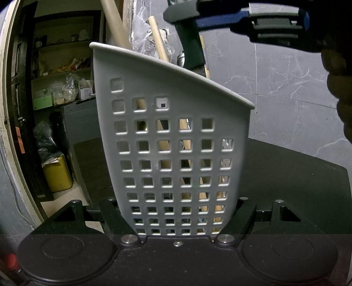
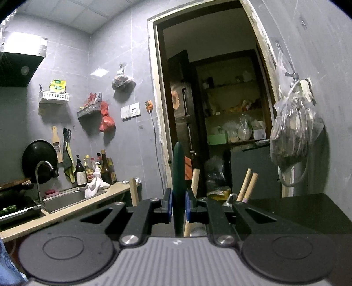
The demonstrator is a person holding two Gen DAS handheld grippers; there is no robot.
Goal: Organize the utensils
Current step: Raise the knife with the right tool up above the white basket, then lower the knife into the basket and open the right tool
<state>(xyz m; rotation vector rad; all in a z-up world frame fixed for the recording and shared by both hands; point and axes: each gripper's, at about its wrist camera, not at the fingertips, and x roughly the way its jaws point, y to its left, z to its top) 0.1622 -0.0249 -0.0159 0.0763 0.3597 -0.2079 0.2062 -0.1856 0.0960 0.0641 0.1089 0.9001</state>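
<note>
- Left wrist view: my left hand-held gripper [image 1: 179, 220] is clamped on the base of a grey perforated utensil holder [image 1: 171, 140], one black finger pressed against each side of it.
- The holder stands on a dark worktop [image 1: 292, 176], upright and filling most of the frame.
- Through its square holes and over its sloping rim I see wooden handles [image 1: 159, 44] standing inside it.
- At the top of the frame my right hand-held gripper [image 1: 198, 18] comes in from the right, its blue pads closed on a dark green handle [image 1: 191, 46] that hangs above the holder's rim, its lower end just behind the rim.
- My right hand [image 1: 340, 88] shows dimly at the right edge.
- Right wrist view: the right hand-held gripper [image 2: 177, 205] is nearly closed, its blue pads [image 2: 168, 205] pinching the dark green handle [image 2: 178, 171], which stands upright between them.
- Beyond the fingers, the tops of wooden handles [image 2: 247, 184] poke up beside the dark worktop [image 2: 308, 209].
- Farther off on the left is a sink [image 2: 66, 200] set in a pale counter, and an open doorway [image 2: 220, 110] lies straight ahead.
</note>
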